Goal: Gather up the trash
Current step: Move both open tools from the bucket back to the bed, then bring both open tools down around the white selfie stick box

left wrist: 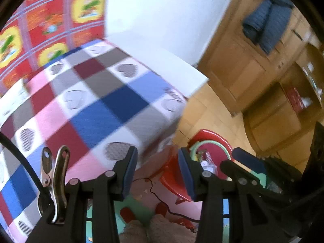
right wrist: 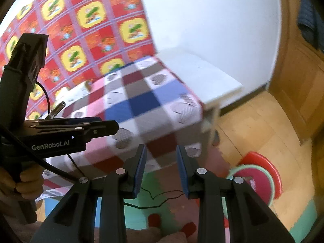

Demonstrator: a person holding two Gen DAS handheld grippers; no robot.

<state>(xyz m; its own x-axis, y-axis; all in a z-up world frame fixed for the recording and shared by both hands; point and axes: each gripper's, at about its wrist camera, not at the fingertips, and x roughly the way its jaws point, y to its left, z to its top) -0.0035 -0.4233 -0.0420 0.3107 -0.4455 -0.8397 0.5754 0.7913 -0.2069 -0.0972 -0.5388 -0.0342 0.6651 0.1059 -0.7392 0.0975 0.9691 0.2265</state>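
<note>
a: what's at the far left?

b: from the right camera, a hand [right wrist: 24, 184] gripping the left gripper [right wrist: 109, 126], seen side-on over the table [right wrist: 154, 101]. behind it hangs a red and yellow patterned cloth [right wrist: 85, 20].

a: and the table?

b: covered in a checked cloth with grey hearts. the left camera shows a metal clip [left wrist: 53, 180] and a black cable [left wrist: 22, 162] on the tool, above that cloth.

a: the tongs?

b: both released. the left gripper's 2 blue pads stand apart with only floor between them. the right gripper [right wrist: 161, 171] is the same, nothing held, just a thin wire [right wrist: 162, 196] on the floor mat [right wrist: 137, 210] showing in the gap.

a: where's the trash?

b: on the floor to the right of the table, a red bin [left wrist: 212, 154] with a green inner rim. crumpled clear wrappers [left wrist: 206, 162] lie inside, seen just past the left gripper's right pad. the right camera shows the bin too, blurred.

a: further right?

b: wooden cupboards [left wrist: 243, 64] with a blue garment [left wrist: 265, 26] hanging on them.
</note>
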